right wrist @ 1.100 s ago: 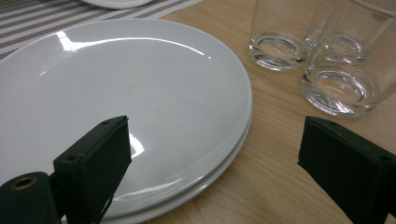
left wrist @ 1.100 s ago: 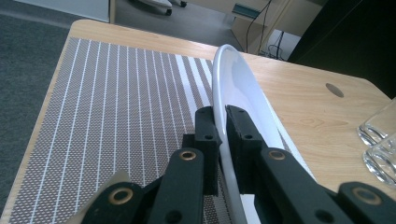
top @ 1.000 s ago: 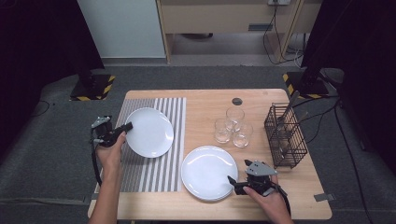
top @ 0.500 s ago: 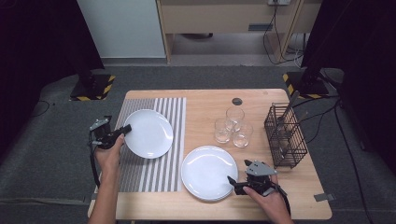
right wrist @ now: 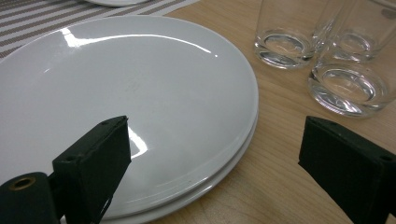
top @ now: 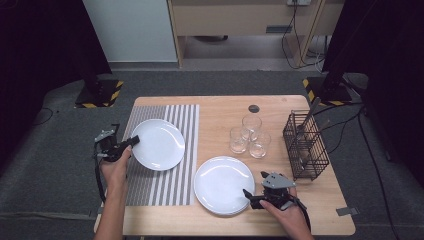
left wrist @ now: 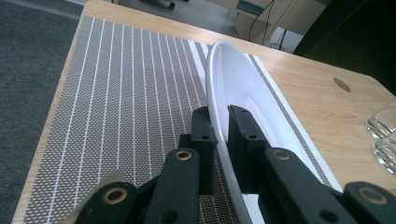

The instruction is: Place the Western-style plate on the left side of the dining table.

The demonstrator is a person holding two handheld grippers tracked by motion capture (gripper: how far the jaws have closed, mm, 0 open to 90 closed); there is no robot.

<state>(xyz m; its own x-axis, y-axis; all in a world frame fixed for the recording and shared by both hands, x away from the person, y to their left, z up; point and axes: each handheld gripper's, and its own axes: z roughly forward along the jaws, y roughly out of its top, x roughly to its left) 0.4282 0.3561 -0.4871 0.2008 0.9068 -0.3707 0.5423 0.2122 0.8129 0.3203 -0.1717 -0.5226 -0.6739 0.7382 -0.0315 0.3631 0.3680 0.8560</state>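
3 glasses (top: 249, 136), wire basket (top: 305, 146)

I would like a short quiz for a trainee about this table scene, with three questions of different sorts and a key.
1. True or false: the left gripper is shut on the rim of the white plate.
2. How many glasses stand on the table?
3. The right gripper is: A) open beside the stacked plates; B) holding a glass; C) inside the wire basket.

Key: 1 true; 2 three; 3 A.
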